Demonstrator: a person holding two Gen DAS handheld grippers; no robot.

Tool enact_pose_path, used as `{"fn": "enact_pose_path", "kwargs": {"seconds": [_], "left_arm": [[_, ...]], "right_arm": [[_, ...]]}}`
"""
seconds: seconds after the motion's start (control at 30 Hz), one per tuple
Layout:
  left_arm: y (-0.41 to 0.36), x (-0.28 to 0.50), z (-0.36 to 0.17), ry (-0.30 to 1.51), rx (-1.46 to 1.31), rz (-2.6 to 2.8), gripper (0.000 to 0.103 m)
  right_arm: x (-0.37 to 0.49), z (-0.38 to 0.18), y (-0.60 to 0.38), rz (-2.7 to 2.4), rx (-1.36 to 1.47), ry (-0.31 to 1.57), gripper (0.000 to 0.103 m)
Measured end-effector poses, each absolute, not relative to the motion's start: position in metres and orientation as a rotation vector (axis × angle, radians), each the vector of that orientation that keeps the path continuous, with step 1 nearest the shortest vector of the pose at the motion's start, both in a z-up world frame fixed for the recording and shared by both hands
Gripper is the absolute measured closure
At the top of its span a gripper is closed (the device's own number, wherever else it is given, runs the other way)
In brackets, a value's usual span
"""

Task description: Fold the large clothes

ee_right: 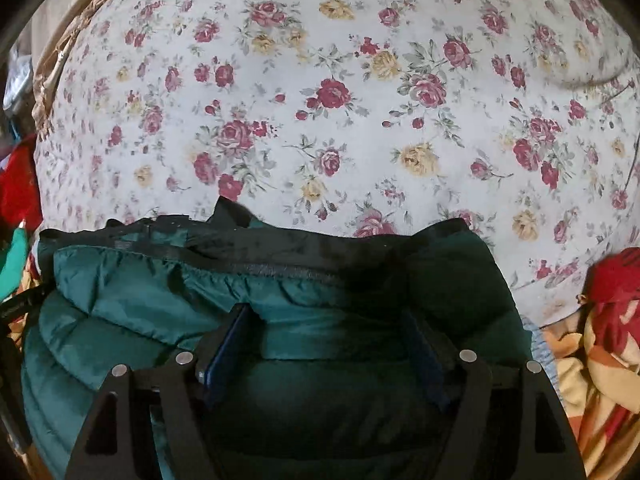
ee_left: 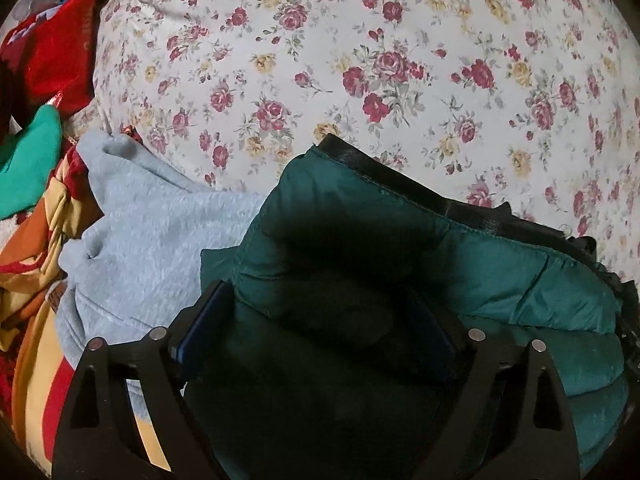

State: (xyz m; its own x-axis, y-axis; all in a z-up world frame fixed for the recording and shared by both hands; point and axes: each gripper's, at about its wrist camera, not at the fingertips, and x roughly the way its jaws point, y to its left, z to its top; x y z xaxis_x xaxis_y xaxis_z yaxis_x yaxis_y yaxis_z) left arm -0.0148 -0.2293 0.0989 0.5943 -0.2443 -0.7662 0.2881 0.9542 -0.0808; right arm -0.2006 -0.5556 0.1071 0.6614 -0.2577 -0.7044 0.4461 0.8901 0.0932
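Note:
A dark green puffer jacket (ee_left: pixel 460 264) with a black zipper edge lies bunched at the near edge of a floral bedsheet (ee_left: pixel 320 60). My left gripper (ee_left: pixel 320 316) has its blue pads wide apart with a thick fold of the jacket between them. In the right wrist view the same jacket (ee_right: pixel 160 280) fills the lower half. My right gripper (ee_right: pixel 326 340) also stands wide with a jacket fold between its pads (ee_right: pixel 228 344). I cannot tell whether either gripper is pressing the fabric.
A grey sweatshirt (ee_left: pixel 140 240) lies left of the jacket. Red (ee_left: pixel 52 52), green (ee_left: pixel 28 160) and orange-yellow clothes (ee_left: pixel 36 320) are piled at the left. A red and orange-yellow cloth pile (ee_right: pixel 600 340) sits at the right. The floral sheet (ee_right: pixel 320 100) stretches ahead.

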Motion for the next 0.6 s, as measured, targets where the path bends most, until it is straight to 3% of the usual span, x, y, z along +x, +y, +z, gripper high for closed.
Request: {"fn": "enact_pose_path", "kwargs": {"seconds": [0.13, 0.3, 0.6], "left_arm": [[-0.232, -0.013, 0.096, 0.886, 0.063, -0.301, 0.010], [-0.231, -0.012, 0.094, 0.882, 0.051, -0.303, 0.008], [-0.234, -0.010, 0.089, 0.874, 0.051, -0.295, 0.004]], "right_arm": [[-0.201, 0.122, -0.548, -0.393, 0.259, 0.774, 0.029], [-0.237, 0.149, -0.541, -0.392, 0.279, 0.662, 0.029], [-0.231, 0.104, -0.553, -0.456, 0.281, 0.733, 0.027]]}}
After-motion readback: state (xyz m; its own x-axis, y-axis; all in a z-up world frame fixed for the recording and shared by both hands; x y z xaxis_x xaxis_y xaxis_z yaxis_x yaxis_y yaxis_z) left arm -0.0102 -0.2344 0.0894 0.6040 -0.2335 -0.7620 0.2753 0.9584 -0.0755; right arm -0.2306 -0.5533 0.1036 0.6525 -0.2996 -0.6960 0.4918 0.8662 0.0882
